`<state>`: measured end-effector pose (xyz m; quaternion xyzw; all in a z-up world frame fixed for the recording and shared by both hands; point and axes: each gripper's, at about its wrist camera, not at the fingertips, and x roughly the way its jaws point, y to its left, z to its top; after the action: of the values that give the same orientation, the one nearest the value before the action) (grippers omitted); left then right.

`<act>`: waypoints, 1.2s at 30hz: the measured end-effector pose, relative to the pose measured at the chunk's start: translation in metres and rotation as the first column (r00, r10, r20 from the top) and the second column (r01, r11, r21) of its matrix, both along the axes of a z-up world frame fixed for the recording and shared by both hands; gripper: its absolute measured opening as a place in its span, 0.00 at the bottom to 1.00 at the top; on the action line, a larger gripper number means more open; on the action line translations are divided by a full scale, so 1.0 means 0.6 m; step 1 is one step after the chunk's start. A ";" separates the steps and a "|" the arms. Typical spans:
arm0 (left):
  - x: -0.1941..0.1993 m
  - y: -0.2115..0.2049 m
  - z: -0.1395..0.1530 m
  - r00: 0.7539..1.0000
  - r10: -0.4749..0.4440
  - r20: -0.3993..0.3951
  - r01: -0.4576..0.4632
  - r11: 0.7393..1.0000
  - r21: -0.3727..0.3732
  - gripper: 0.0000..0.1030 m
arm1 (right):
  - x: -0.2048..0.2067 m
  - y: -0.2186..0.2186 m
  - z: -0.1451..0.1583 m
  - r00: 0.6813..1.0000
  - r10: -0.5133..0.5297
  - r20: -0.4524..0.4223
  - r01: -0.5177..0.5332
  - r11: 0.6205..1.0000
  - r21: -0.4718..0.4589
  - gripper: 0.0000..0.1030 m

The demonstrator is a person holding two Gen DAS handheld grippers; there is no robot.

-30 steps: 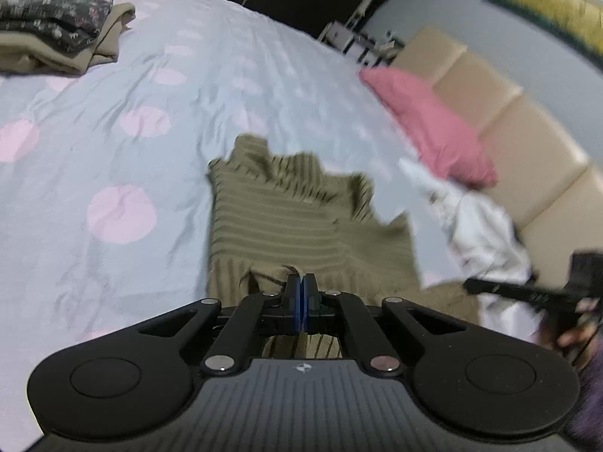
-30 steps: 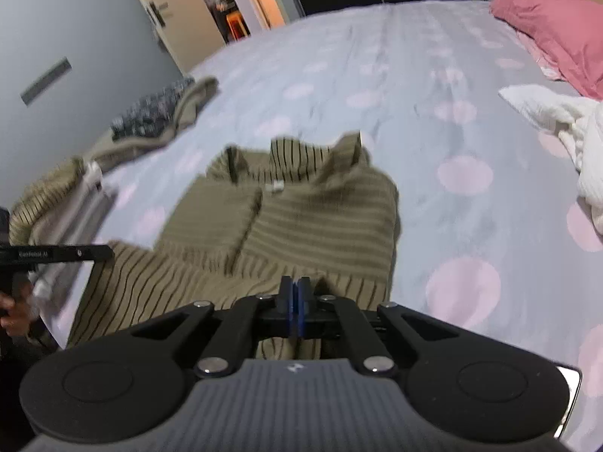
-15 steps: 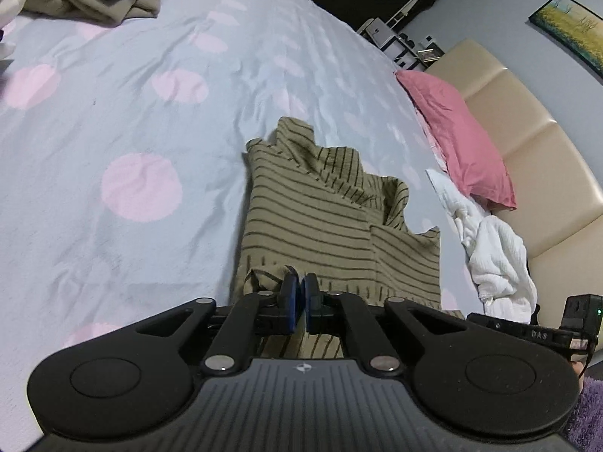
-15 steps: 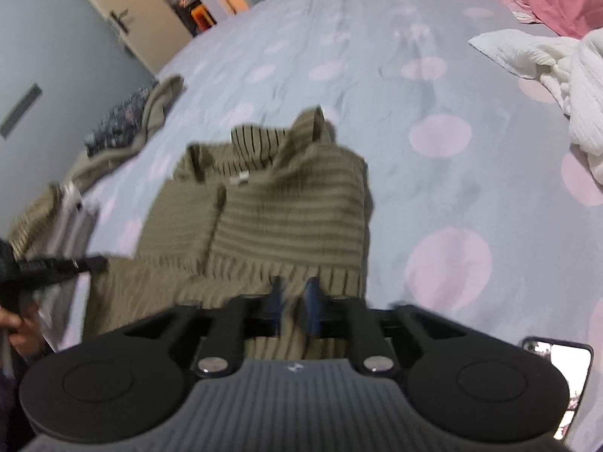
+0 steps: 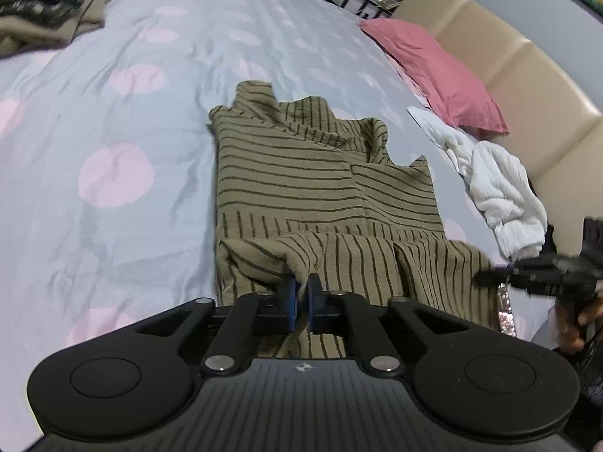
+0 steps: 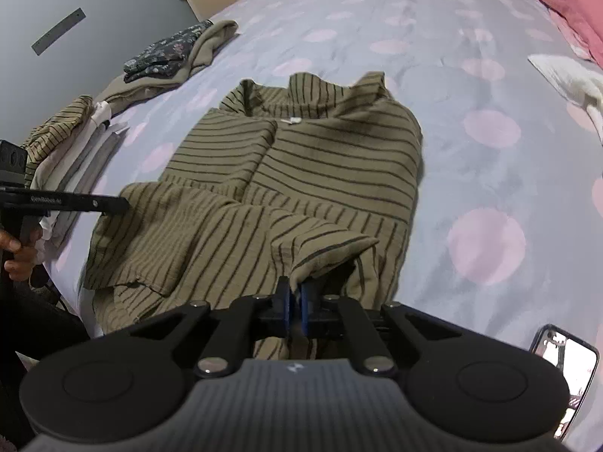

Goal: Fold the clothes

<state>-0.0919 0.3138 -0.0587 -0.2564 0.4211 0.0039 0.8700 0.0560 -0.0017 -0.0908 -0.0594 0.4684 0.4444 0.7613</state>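
Here is the olive striped top (image 5: 324, 188) spread on the polka-dot bedspread (image 5: 113, 120), its collar end pointing away towards the far side of the bed and its lower hem bunched up at the near edge. The left gripper (image 5: 300, 293) has its blue pads pinched nearly together, with a fold of that hem caught between them on the garment's left side. Over on the other side, the right gripper (image 6: 294, 297) has just been closing its jaws, and they now stand almost together on a raised tuck of the hem at the garment's right corner. From the right wrist view the left gripper's black finger (image 6: 79, 203) reaches in at the left edge, a hand (image 6: 17, 252) wrapped round its handle. To the right of the top lies a crumpled white cloth (image 5: 497, 184), and beyond it a pink pillow (image 5: 433, 71) leans against the beige padded headboard (image 5: 527, 75). Far left, a stack of folded clothes (image 6: 177, 56) with a floral piece on top sits on the bedspread, well apart from the striped top. A phone (image 6: 561, 361) lies at the near right corner.
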 end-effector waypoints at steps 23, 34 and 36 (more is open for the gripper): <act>0.023 0.070 -0.043 0.971 0.240 -0.001 -0.238 0.960 -0.147 0.20 | 0.100 0.003 -0.020 0.976 -0.216 0.002 0.216 0.976 0.002 0.17; -0.045 -0.012 0.020 0.987 0.161 0.009 -0.161 0.982 0.096 0.46 | 0.020 -0.035 0.014 0.972 -0.234 0.016 0.234 0.972 0.009 0.35; -0.054 -0.032 0.028 0.990 0.140 0.014 -0.141 0.981 0.130 0.46 | -0.013 -0.026 0.026 0.981 -0.180 0.076 0.181 0.984 -0.003 0.35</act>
<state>-0.1245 0.2946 -0.0421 -0.2282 0.3987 0.0923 0.8834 0.0480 -0.0175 -0.0754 -0.0374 0.4450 0.3687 0.8153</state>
